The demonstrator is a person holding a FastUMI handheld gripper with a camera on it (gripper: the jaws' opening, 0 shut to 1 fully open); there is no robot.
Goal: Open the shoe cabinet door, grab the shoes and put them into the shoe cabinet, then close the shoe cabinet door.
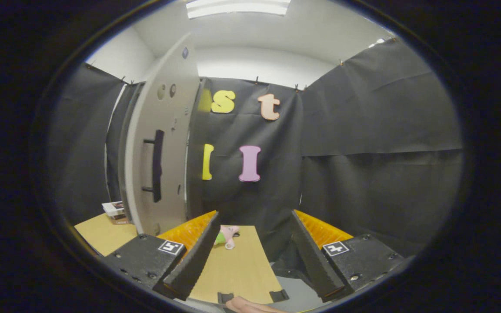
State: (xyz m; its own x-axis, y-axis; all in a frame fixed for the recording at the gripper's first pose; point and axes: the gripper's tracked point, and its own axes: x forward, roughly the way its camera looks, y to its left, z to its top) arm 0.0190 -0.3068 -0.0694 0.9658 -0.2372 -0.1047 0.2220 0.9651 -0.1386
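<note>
The grey shoe cabinet door stands swung open ahead and to the left of my fingers, its black bar handle facing me. My gripper is open with nothing between the fingers. Between the fingers, on the wooden table, lies a small pink and green shoe, partly hidden by the left finger. The cabinet's inside is hidden behind the door.
A small stack of boxes sits on the table left of the door. Black cloth walls close in behind and to the right. The table's right edge runs just inside the right finger. A fingertip of a hand shows below.
</note>
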